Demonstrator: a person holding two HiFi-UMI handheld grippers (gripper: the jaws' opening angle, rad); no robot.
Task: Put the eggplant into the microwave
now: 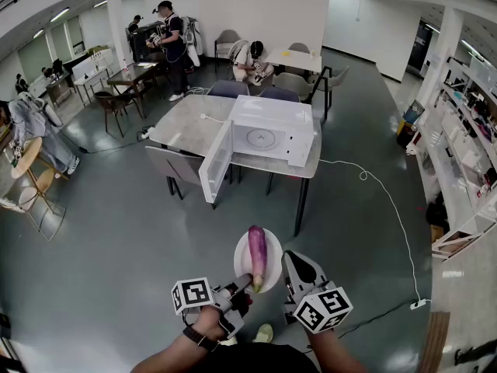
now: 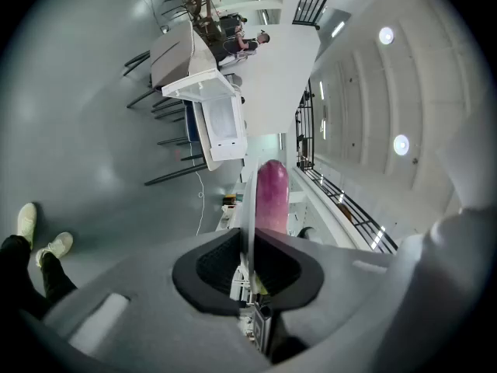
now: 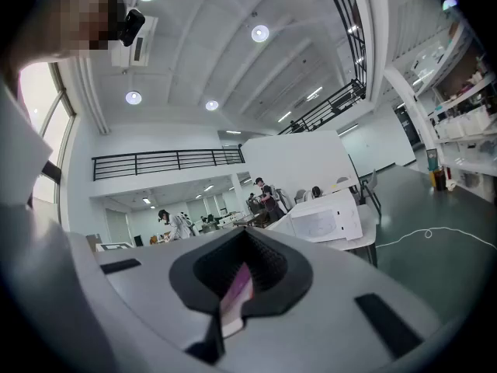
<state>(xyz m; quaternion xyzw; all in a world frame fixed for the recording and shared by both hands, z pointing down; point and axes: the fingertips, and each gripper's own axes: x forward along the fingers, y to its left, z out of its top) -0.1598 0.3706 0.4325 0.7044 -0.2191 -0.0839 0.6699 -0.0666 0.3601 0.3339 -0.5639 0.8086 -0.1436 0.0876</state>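
Across the grey floor stands the long worktop [image 1: 186, 127], and on its near end sits a white microwave [image 1: 272, 134] with its door [image 1: 216, 162] swung wide open to the left, the cavity and turntable in plain sight. Well short of it, out over the floor, the person carries a small white plate [image 1: 242, 259] between both tools. The purple eggplant [image 1: 257, 253] lies lengthwise on that plate, its stem end towards the person. The left hand-held gripper [image 1: 242, 284] is pinched tight on the plate's near left rim, the thin white edge [image 2: 247, 208] showing between its jaws with the eggplant [image 2: 272, 196] beyond. The right hand-held gripper [image 1: 289, 266] is likewise pressed onto the right rim [image 3: 231, 317].
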